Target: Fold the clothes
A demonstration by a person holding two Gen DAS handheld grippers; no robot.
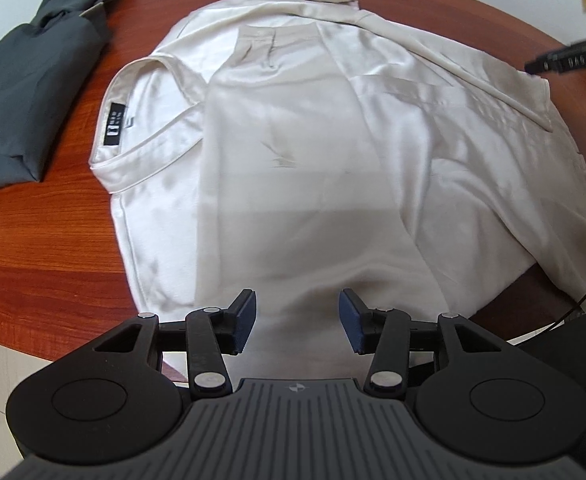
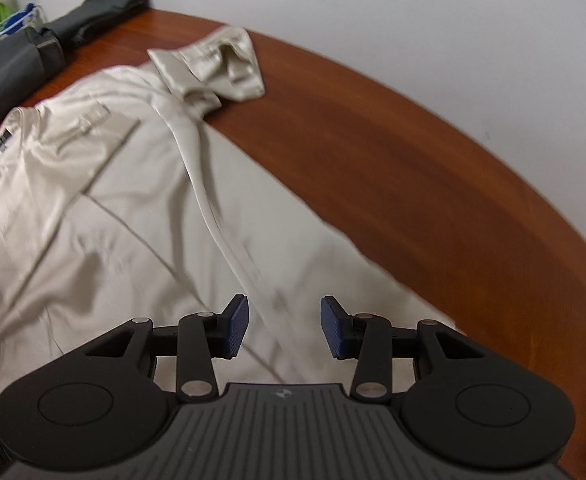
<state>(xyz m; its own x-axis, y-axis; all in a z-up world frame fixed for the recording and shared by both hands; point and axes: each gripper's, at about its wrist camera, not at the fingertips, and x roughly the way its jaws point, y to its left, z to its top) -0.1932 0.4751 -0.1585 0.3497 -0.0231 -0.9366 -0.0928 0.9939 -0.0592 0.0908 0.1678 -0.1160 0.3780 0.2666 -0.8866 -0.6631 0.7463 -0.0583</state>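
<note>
One cream shirt [image 1: 333, 152] and one folded dark grey garment [image 1: 33, 92] are counted on one surface [image 1: 45, 240]

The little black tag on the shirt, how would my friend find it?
Start at the round wooden table and find the shiny cream shirt spread across it. Follow the shirt to its neckline, on the side nearest the folded dark grey garment. The black label sits inside the collar, the only dark patch on the pale cloth.
</note>
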